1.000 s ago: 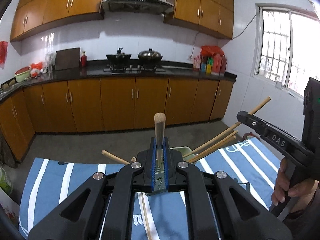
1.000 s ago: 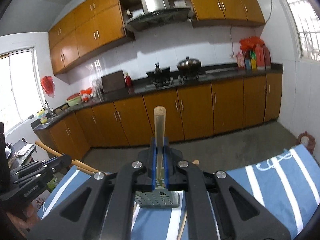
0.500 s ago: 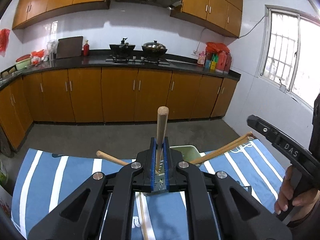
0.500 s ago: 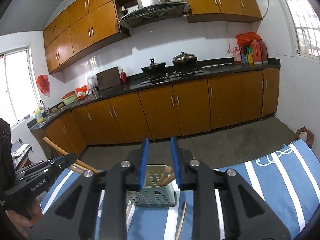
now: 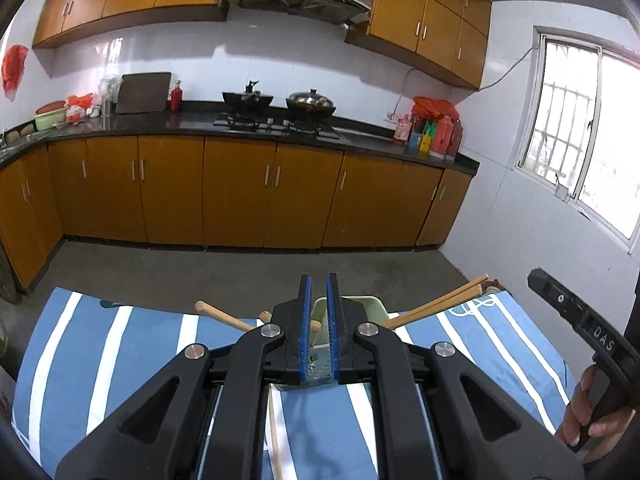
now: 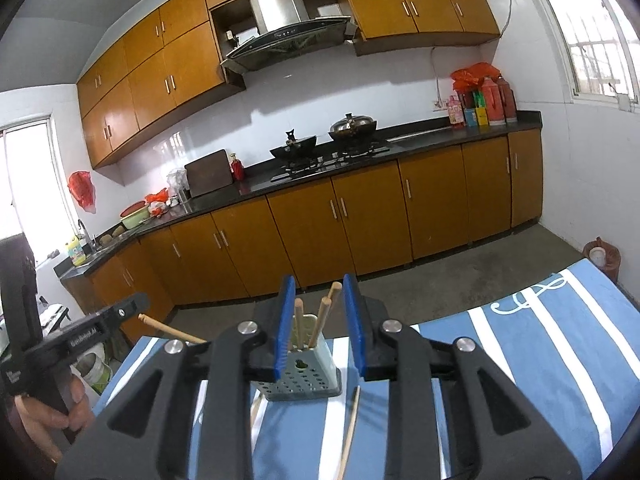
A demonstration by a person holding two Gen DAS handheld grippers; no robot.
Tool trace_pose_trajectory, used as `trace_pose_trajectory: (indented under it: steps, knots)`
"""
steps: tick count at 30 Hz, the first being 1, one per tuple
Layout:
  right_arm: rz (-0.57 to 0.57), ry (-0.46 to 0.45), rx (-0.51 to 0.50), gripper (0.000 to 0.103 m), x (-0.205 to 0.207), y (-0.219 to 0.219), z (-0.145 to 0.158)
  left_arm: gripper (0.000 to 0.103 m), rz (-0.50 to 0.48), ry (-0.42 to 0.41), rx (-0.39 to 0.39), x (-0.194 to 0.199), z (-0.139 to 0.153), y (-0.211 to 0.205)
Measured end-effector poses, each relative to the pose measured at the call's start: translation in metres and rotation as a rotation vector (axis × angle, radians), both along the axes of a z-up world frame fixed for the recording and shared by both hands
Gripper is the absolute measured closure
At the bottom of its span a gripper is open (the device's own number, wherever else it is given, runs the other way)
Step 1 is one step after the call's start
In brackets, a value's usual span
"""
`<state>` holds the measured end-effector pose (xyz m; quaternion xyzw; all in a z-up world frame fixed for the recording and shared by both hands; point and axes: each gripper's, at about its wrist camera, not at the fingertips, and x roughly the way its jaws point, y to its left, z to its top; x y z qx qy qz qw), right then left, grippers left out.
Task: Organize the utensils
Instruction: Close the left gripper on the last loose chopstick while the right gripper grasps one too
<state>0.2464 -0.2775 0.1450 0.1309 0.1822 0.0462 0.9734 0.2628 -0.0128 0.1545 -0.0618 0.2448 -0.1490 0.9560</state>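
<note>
Wooden-handled utensils stand in grey-green perforated plastic holder. Both tongs, left and right, spread, empty. Loose wooden chopstick remains on blue-striped surface.

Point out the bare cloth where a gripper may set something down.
Free: striped cloth right of the utensil holder, out to its far right edge. Crowded: beside the holder, where a loose chopstick lies, and its left, where wooden handles stick out.

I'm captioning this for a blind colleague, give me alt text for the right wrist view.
The open right gripper frames a perforated utensil holder with wooden chopsticks standing in it, on a blue striped cloth where one chopstick lies loose.
</note>
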Motion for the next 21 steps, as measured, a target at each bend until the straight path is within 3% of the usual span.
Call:
trace_pose_trajectory:
  steps: [4, 9, 15, 18, 20, 21]
  knots:
    - [-0.009, 0.007, -0.007, 0.077, -0.013, -0.005, -0.009, 0.095, 0.012, -0.018, -0.001, -0.019, 0.001, 0.012]
    - [-0.004, 0.114, -0.024, 0.077, -0.023, -0.006, -0.057, 0.095, 0.053, 0.015, 0.058, -0.044, -0.027, 0.031]
    - [0.030, 0.328, -0.026, 0.077, -0.023, 0.013, -0.142, 0.095, 0.079, 0.178, 0.153, -0.056, -0.114, 0.038]
    - [0.059, 0.416, -0.021, 0.077, -0.026, 0.030, -0.178, 0.093, 0.071, 0.243, 0.157, -0.062, -0.147, 0.033]
    - [0.076, 0.463, -0.019, 0.077, -0.028, 0.041, -0.197, 0.074, 0.072, 0.282, 0.160, -0.066, -0.168, 0.030]
    - [0.083, 0.479, -0.022, 0.077, -0.030, 0.046, -0.205, 0.069, 0.075, 0.292, 0.160, -0.068, -0.176, 0.029]
